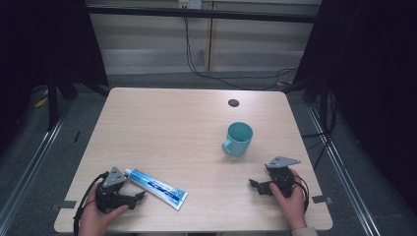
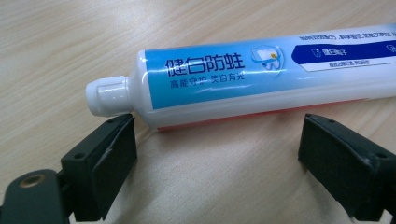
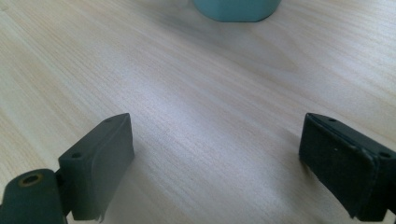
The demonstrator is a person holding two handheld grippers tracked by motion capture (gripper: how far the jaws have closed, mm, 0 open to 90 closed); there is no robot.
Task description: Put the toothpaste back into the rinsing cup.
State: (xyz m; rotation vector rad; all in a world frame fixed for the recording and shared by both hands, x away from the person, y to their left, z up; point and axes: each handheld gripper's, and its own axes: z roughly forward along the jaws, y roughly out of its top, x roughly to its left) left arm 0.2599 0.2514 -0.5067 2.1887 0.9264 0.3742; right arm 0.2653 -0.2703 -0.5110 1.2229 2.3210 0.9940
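A pale wooden table (image 1: 162, 123) is standing on grey carpet between dark curtains. Near its front left corner a toothpaste tube (image 1: 156, 188) is lying flat, its white cap (image 2: 106, 95) pointing toward the left gripper (image 1: 140, 195), whose jaws are gaping wide just short of the tube with nothing between them. The right gripper (image 1: 253, 184) is resting near the front right edge, jaws likewise spread and empty, facing a teal mug (image 1: 238, 139) standing upright a little beyond it.

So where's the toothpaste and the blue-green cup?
toothpaste (image 2: 219, 79), left gripper view, on the blue printed side of the tube.
cup (image 1: 239, 139), high view, on its outer wall below the rim.
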